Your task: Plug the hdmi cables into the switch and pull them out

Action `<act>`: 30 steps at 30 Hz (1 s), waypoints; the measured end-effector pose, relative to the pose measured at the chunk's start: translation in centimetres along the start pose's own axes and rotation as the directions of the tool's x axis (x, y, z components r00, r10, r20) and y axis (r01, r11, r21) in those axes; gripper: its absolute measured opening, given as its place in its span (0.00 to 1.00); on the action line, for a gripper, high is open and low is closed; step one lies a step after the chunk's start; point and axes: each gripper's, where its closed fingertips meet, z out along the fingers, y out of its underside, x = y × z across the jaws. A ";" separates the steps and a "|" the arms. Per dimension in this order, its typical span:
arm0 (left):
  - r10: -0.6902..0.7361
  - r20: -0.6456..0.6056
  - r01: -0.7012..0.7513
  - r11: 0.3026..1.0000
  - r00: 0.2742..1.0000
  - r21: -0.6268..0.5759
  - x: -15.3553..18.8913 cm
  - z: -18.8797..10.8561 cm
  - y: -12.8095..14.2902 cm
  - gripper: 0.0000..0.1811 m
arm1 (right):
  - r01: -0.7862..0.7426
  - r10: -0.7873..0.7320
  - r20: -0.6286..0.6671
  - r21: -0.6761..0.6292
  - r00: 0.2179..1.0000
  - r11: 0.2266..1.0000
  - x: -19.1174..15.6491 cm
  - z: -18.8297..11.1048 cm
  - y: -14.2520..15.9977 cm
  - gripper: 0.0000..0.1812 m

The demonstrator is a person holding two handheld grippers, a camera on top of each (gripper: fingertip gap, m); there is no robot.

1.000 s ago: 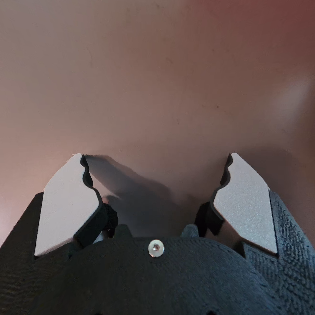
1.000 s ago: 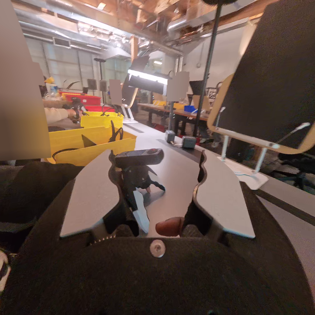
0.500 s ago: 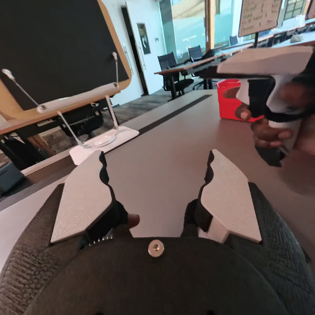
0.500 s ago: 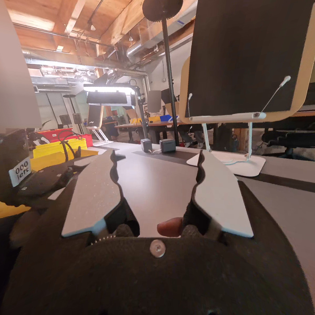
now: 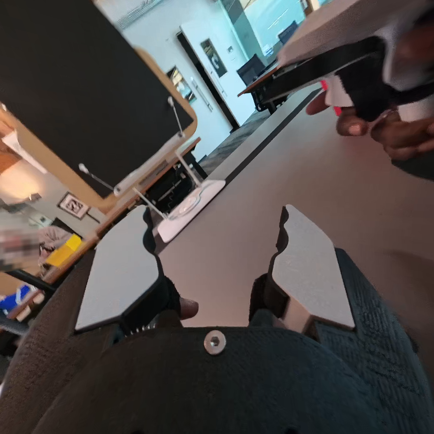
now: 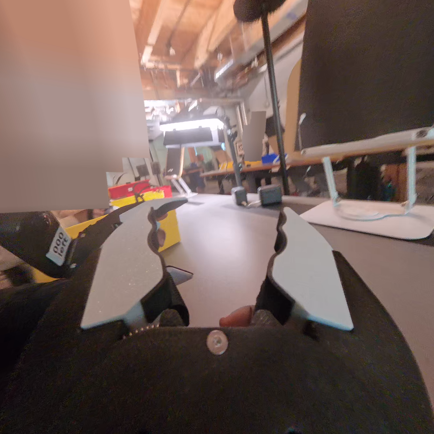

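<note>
No HDMI cable or switch shows in either view. My left gripper [image 5: 216, 211] is open and empty, held tilted low over the grey-brown table [image 5: 293, 178]. My right gripper [image 6: 218, 211] is open and empty, also low over the table [image 6: 225, 246]. The right gripper [image 5: 293, 56] also appears blurred at the upper right of the left wrist view, held by a hand [image 5: 399, 138]. The left gripper's black body [image 6: 35, 234] shows at the left edge of the right wrist view, close beside my right gripper.
A black panel on a white stand [image 5: 195, 209] stands at the table's far edge; its base also shows in the right wrist view [image 6: 375, 218]. Two small dark grey boxes [image 6: 270, 195] sit by a black pole [image 6: 272, 94]. Yellow [image 6: 173, 225] and red bins [image 6: 138, 190] stand at left.
The left gripper swung up from facing the bare table and now looks along it, tilted. The right gripper turned right and dropped lower. Both stayed open.
</note>
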 end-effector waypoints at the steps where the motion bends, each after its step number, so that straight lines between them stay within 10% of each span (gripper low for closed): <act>1: 0.032 -0.015 -0.032 0.999 0.999 0.042 0.3 -0.3 -1.2 0.56 | -0.026 0.027 0.025 -0.043 0.999 0.999 -1.0 0.0 -0.4 0.54; 7: -0.201 -0.154 0.239 0.925 0.967 0.296 1.0 -3.7 -8.9 0.51 | 0.072 -0.067 0.096 -0.048 0.993 0.996 -3.3 -0.5 -0.5 0.49; 12: -0.399 -0.242 0.441 0.884 0.885 0.155 -4.0 -10.6 -12.2 0.51 | 0.172 -0.167 0.091 -0.050 0.982 0.984 -4.2 -1.0 -1.1 0.48; 15: -0.483 -0.142 0.457 0.870 0.864 -0.184 -9.9 -14.6 -6.0 0.51 | 0.200 -0.198 0.057 -0.031 0.978 0.979 -4.2 -1.5 -1.1 0.46; 19: -0.668 -0.009 0.498 0.563 0.744 -0.660 -13.8 -20.0 5.8 0.47 | 0.188 -0.187 0.088 -0.013 0.978 0.982 -5.1 -1.9 -1.2 0.47; 23: -0.776 0.041 0.486 0.352 0.630 -0.800 -14.8 -21.5 12.5 0.47 | 0.229 -0.226 0.082 -0.020 0.971 0.973 -4.9 -2.1 -0.9 0.46; 30: -0.749 -0.154 0.296 0.430 0.645 -0.853 -15.3 -18.5 17.5 0.47 | 0.207 -0.201 0.111 -0.044 0.973 0.977 -5.0 -2.0 0.0 0.46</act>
